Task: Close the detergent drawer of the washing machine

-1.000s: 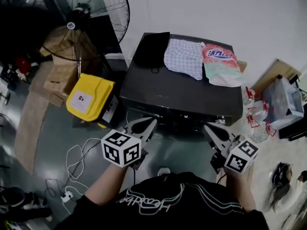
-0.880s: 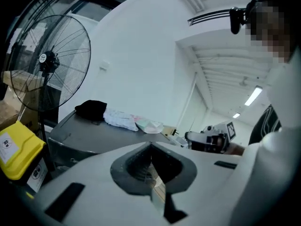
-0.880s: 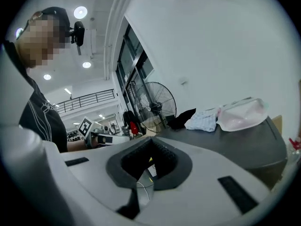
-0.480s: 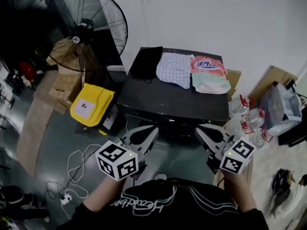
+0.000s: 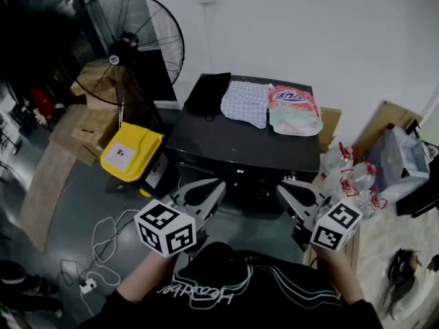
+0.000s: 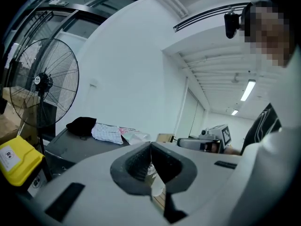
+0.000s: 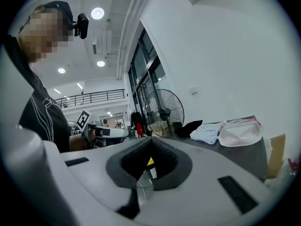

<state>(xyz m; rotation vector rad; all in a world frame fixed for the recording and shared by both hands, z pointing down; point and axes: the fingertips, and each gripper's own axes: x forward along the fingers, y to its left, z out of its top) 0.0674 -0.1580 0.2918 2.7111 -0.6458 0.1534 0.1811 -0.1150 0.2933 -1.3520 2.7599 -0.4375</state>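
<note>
We are holding the left gripper (image 5: 218, 185) and the right gripper (image 5: 283, 187) side by side, low in front of the washing machine (image 5: 240, 142), with neither one touching it. In both gripper views the jaws are meeting at their tips, pressed together with nothing between them. The machine's front edge is lying in shadow just beyond the jaw tips, and we cannot pick out the detergent drawer there or tell how it stands. On the dark lid a black cloth (image 5: 209, 91), a checked cloth (image 5: 245, 103) and a pink detergent pouch (image 5: 293, 110) are lying in a row along the back. A pedestal fan (image 5: 134, 40) is standing to the machine's left, with a yellow case (image 5: 130, 153) below it and cables (image 5: 103, 232) trailing over the floor.
</note>
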